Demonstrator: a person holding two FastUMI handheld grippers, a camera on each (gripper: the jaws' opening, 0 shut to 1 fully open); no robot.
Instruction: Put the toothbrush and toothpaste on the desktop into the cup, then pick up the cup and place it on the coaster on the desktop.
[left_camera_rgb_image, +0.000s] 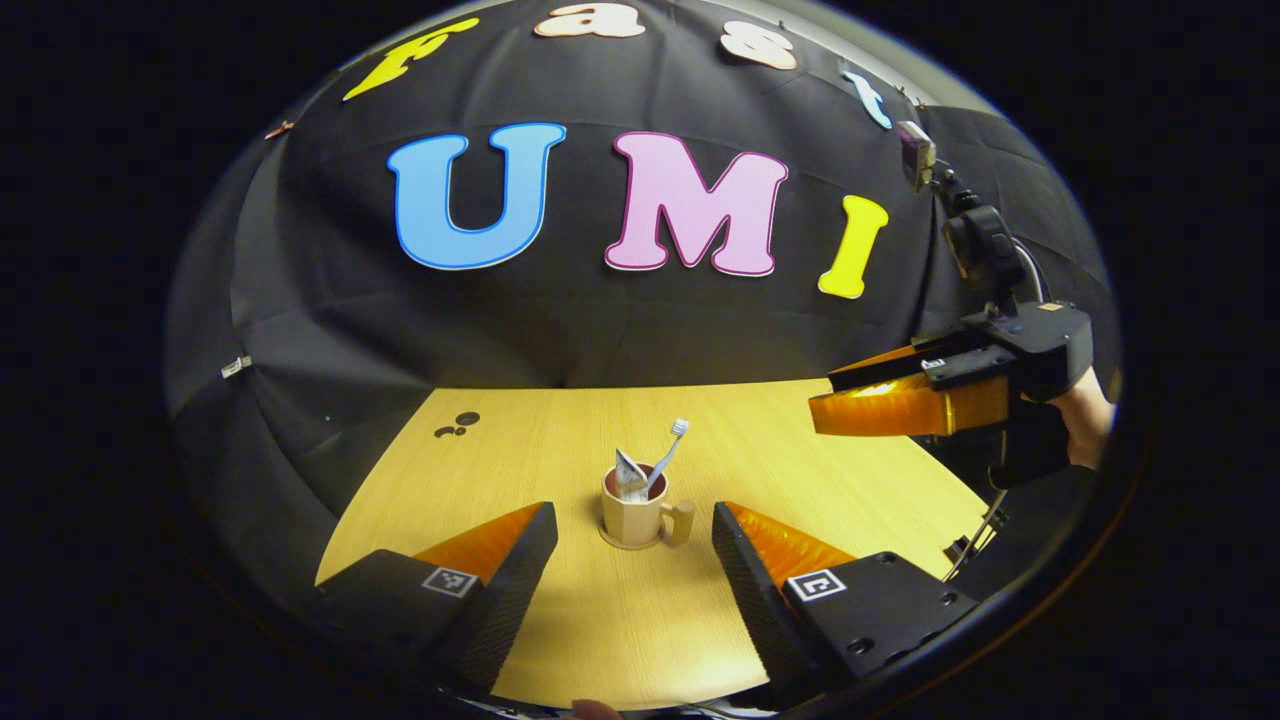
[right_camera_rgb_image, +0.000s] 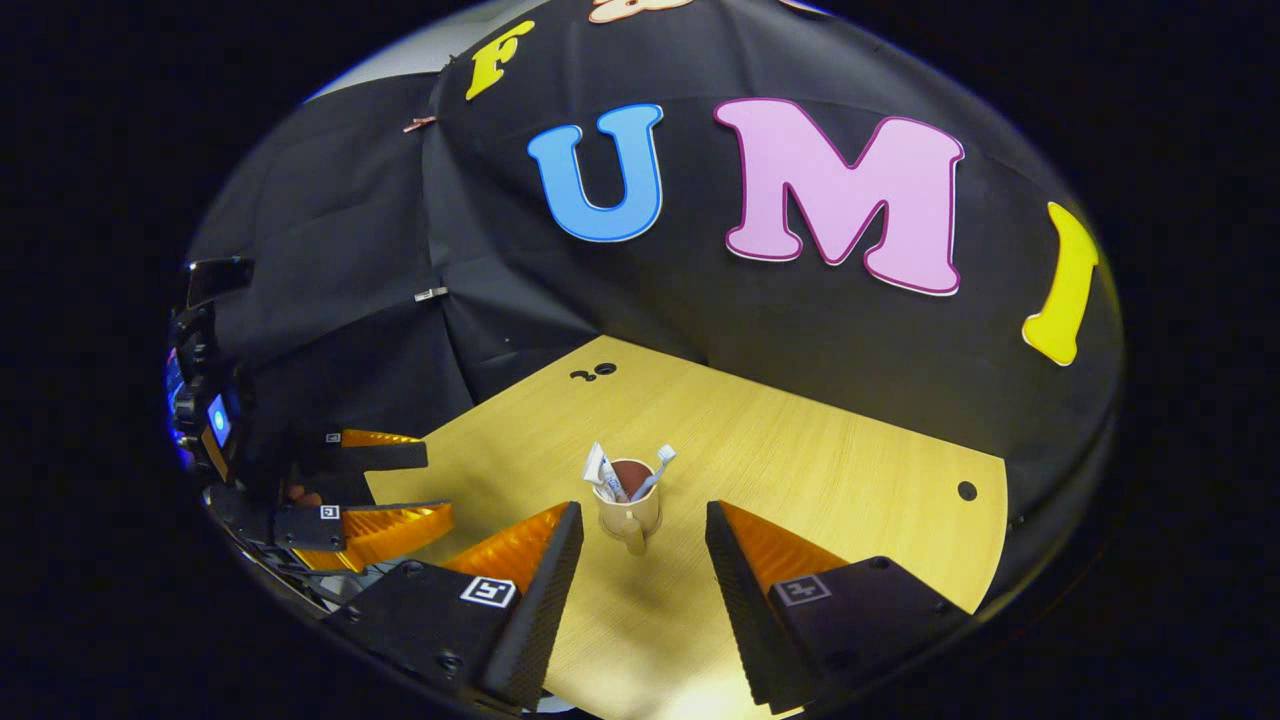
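Left gripper view: the left gripper (left_camera_rgb_image: 634, 545) is held wide open with nothing between its fingers, both hovering above the wooden surface (left_camera_rgb_image: 820, 470). Ahead of it, framed by the gap between the fingers but clear of both, the cup (left_camera_rgb_image: 634, 515) stands upright on a round coaster (left_camera_rgb_image: 612, 541) whose edge shows just under its base; the handle points to the view's right. The toothbrush (left_camera_rgb_image: 668, 452) leans in the cup with its bristle head up, and the toothpaste (left_camera_rgb_image: 629, 476) tube stands beside it inside the cup. Printing on the tube is too small to read. The right gripper (left_camera_rgb_image: 822, 398) hangs above the surface at the view's right, a hand (left_camera_rgb_image: 1088, 416) behind it. Right gripper view: the right gripper is likewise spread wide and holds nothing; the cup sits beyond its fingertips, handle toward the camera, with toothbrush and toothpaste upright inside. The left gripper appears at the view's left, fingers apart. Square coded markers (right_camera_rgb_image: 487, 591) are fixed on the finger mounts; no legible brand or wording is discernible on any item.
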